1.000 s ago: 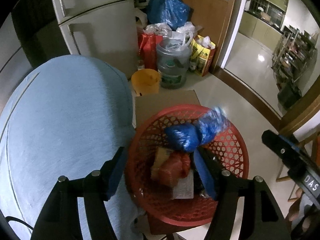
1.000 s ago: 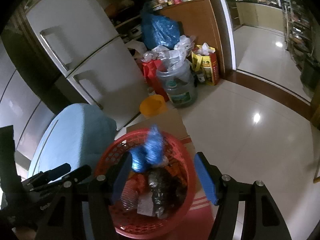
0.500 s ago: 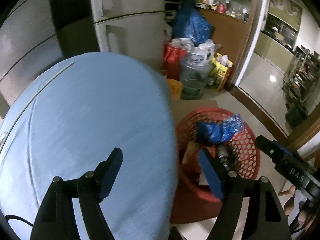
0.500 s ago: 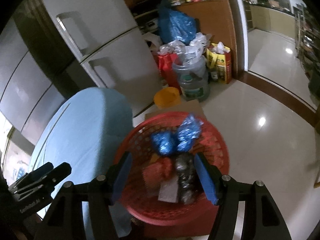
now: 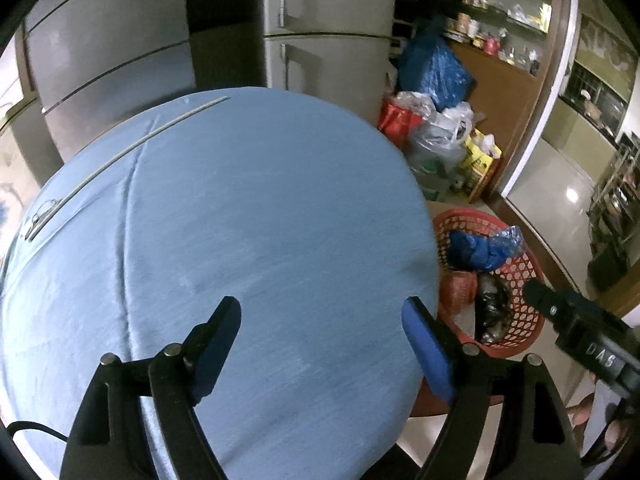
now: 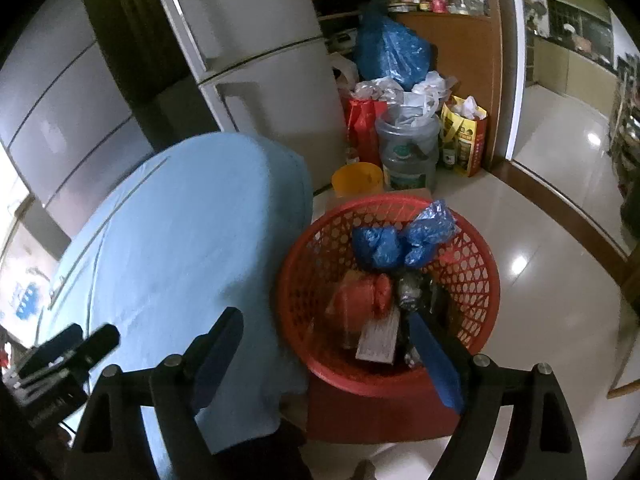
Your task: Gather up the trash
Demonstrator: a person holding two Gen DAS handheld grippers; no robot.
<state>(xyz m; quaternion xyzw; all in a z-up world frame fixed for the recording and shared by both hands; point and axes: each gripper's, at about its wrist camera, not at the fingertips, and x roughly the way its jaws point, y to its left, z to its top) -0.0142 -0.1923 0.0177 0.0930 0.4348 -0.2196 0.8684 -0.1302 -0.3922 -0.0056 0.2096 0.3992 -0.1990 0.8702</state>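
Note:
A red mesh basket (image 6: 476, 264) (image 5: 524, 280) stands on the floor beside a table with a blue cloth (image 5: 248, 240) (image 6: 184, 248). In it lie a crumpled blue plastic bag (image 6: 400, 242) (image 5: 480, 246), an orange-red wrapper (image 6: 356, 294), a dark wrapper (image 5: 494, 312) and a white paper (image 6: 378, 338). My left gripper (image 5: 322, 322) hangs over the blue cloth, its jaws opening with nothing between them. My right gripper (image 6: 326, 332) hovers over the table's edge and the basket's near rim, its jaws also opening and empty.
Grey fridges (image 6: 256, 64) stand behind the table. Against them and a wooden cabinet (image 6: 464, 52) crowd a blue bag (image 6: 390, 54), a red bag (image 6: 362, 128), a water jug (image 6: 408, 152), a yellow bag (image 6: 464, 136) and a yellow tub (image 6: 358, 178). Glossy tile floor (image 6: 540, 200) spreads right.
Both grippers have swung left, away from the basket and over the blue cloth. The blue bag, earlier between them above the basket, now lies in it. Both pairs of jaws stand wider.

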